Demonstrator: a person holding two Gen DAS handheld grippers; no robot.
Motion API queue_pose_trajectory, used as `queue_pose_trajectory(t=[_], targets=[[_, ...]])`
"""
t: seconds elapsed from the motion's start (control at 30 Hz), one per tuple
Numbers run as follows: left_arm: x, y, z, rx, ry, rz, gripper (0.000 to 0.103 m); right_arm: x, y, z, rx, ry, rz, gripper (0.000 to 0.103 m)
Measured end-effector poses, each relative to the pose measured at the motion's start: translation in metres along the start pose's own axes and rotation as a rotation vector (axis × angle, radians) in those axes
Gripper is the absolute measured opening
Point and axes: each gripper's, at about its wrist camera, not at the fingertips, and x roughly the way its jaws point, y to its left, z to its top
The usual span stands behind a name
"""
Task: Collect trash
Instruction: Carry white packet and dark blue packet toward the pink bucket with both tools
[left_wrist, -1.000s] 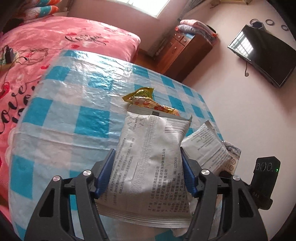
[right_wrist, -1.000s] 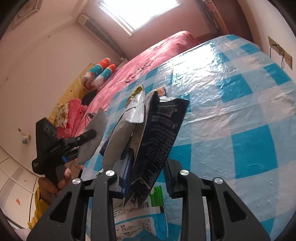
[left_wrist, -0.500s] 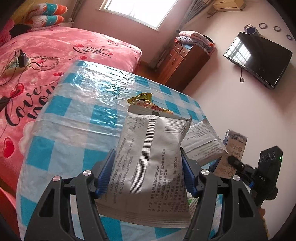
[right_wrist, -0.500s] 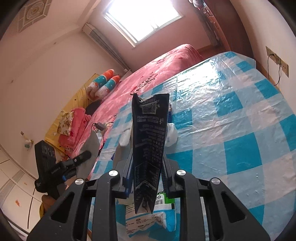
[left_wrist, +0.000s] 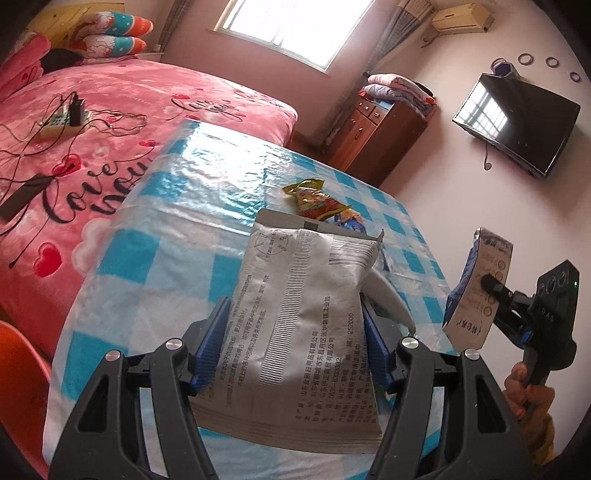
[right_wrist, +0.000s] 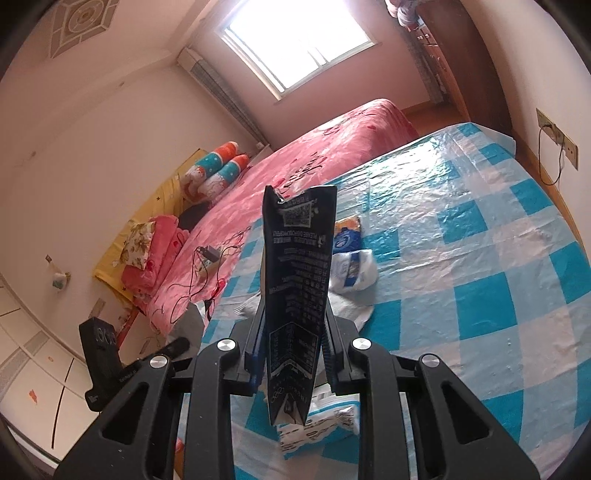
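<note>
My left gripper (left_wrist: 295, 325) is shut on a large silver-grey printed bag (left_wrist: 306, 321), held above the blue-and-white checked table (left_wrist: 177, 206). My right gripper (right_wrist: 291, 332) is shut on a dark navy snack bag (right_wrist: 297, 280), held upright above the table (right_wrist: 480, 266); it also shows at the right of the left wrist view (left_wrist: 476, 284). A yellow-red wrapper (left_wrist: 314, 195) lies on the table beyond the silver bag. A blue-white packet (right_wrist: 351, 266) and a white wrapper (right_wrist: 321, 424) lie on the table.
A pink bed (left_wrist: 92, 122) with cables and a charger (left_wrist: 62, 118) runs along the table's far side. A wooden cabinet (left_wrist: 376, 133) and a wall TV (left_wrist: 517, 125) stand behind. An orange chair edge (left_wrist: 18, 362) is at lower left.
Both grippers have risen and pulled back from the table with their bags. The right gripper's navy bag has turned upright and separated from the other wrappers.
</note>
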Motion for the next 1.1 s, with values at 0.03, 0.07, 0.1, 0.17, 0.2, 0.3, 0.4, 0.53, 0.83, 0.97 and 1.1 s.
queue_pose_trajectory(t=[0.03, 0.07, 0.1, 0.17, 0.2, 0.3, 0.4, 0.53, 0.83, 0.97, 1.1], targets=[[-0.003, 0.002, -0.003, -0.006, -0.002, -0.002, 0.067, 0.002, 0.002, 0.000, -0.001, 0.007, 0.005, 0.026], [-0.005, 0.004, -0.005, -0.011, -0.004, -0.002, 0.067, 0.006, 0.005, -0.001, 0.000, 0.018, 0.013, 0.026], [-0.009, 0.006, -0.009, -0.014, -0.008, 0.002, 0.067, 0.009, 0.007, -0.002, 0.000, 0.027, 0.020, 0.026], [-0.015, 0.009, -0.012, -0.020, -0.015, 0.005, 0.067, 0.016, 0.012, -0.004, -0.001, 0.048, 0.036, 0.026], [-0.019, 0.013, -0.015, -0.029, -0.019, 0.003, 0.067, 0.021, 0.016, -0.005, -0.002, 0.063, 0.049, 0.026], [-0.031, 0.024, -0.021, -0.054, -0.030, 0.007, 0.067, 0.035, 0.031, -0.011, -0.013, 0.104, 0.082, 0.026], [-0.042, 0.035, -0.026, -0.077, -0.043, 0.018, 0.067, 0.053, 0.050, -0.018, -0.033, 0.151, 0.123, 0.026], [-0.063, 0.055, -0.034, -0.114, -0.072, 0.055, 0.067, 0.081, 0.082, -0.029, -0.069, 0.232, 0.180, 0.026], [-0.122, 0.128, -0.059, -0.251, -0.147, 0.205, 0.067, 0.156, 0.173, -0.069, -0.172, 0.449, 0.330, 0.027], [-0.140, 0.167, -0.074, -0.334, -0.166, 0.281, 0.067, 0.184, 0.213, -0.093, -0.216, 0.539, 0.382, 0.027], [-0.152, 0.201, -0.091, -0.415, -0.172, 0.363, 0.067, 0.213, 0.252, -0.120, -0.276, 0.616, 0.416, 0.027]])
